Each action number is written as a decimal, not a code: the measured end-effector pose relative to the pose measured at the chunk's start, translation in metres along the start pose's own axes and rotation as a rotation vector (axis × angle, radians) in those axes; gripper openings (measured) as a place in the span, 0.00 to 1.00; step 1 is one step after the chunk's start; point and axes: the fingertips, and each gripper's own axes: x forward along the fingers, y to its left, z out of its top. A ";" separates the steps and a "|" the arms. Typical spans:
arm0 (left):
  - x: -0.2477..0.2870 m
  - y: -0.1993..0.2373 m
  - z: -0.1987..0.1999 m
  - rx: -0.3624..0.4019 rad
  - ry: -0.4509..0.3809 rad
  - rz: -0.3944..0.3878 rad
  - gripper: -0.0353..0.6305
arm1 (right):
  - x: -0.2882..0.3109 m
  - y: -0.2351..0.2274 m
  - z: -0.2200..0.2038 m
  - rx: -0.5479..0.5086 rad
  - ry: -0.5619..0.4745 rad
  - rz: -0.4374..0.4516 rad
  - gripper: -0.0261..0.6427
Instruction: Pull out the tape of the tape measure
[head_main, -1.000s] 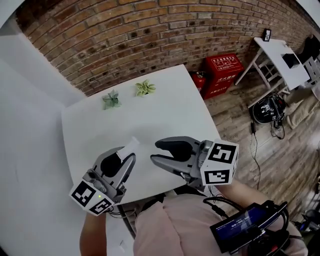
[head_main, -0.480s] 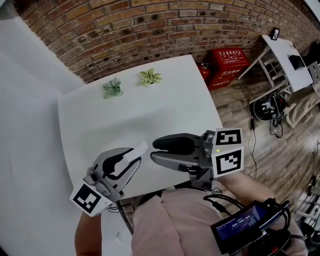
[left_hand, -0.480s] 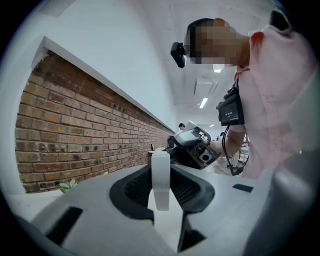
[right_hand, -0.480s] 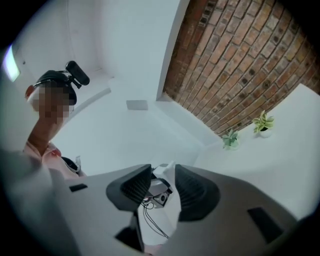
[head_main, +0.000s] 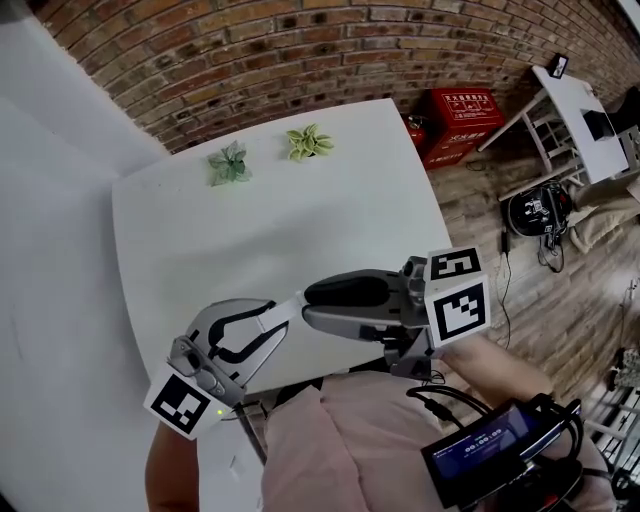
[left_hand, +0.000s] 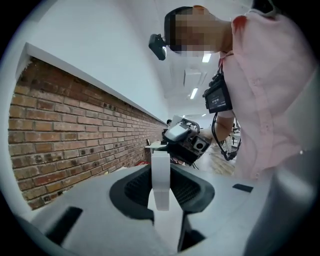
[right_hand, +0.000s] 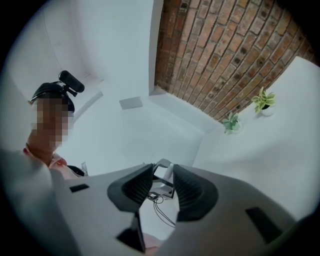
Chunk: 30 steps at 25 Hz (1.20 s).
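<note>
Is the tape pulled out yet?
Not yet. Only a short white tip of the tape measure pokes past the left hand-held gripper.

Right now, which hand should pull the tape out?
Right. The left gripper clamps the white tape measure. The right gripper faces it with the tape end at its tips; its jaws, not yet gripping, have just been closing.

At the counter's (head_main: 300, 220) far edge a plant (head_main: 229, 163) stands left of a second plant (head_main: 309, 142), both before the brick wall (head_main: 250, 50). Over the near edge the left gripper (head_main: 265, 318) faces the right gripper (head_main: 308, 303), with the tape (head_main: 285, 307) between them.
</note>
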 end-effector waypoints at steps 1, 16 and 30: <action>0.000 -0.001 0.002 0.015 -0.003 -0.004 0.21 | 0.001 -0.001 -0.003 0.015 0.012 0.003 0.24; 0.003 -0.010 0.004 0.118 -0.008 -0.049 0.21 | 0.002 -0.008 -0.019 0.110 0.059 0.013 0.11; 0.000 -0.016 0.001 0.112 0.026 -0.054 0.21 | -0.015 -0.006 -0.016 0.122 0.048 -0.030 0.09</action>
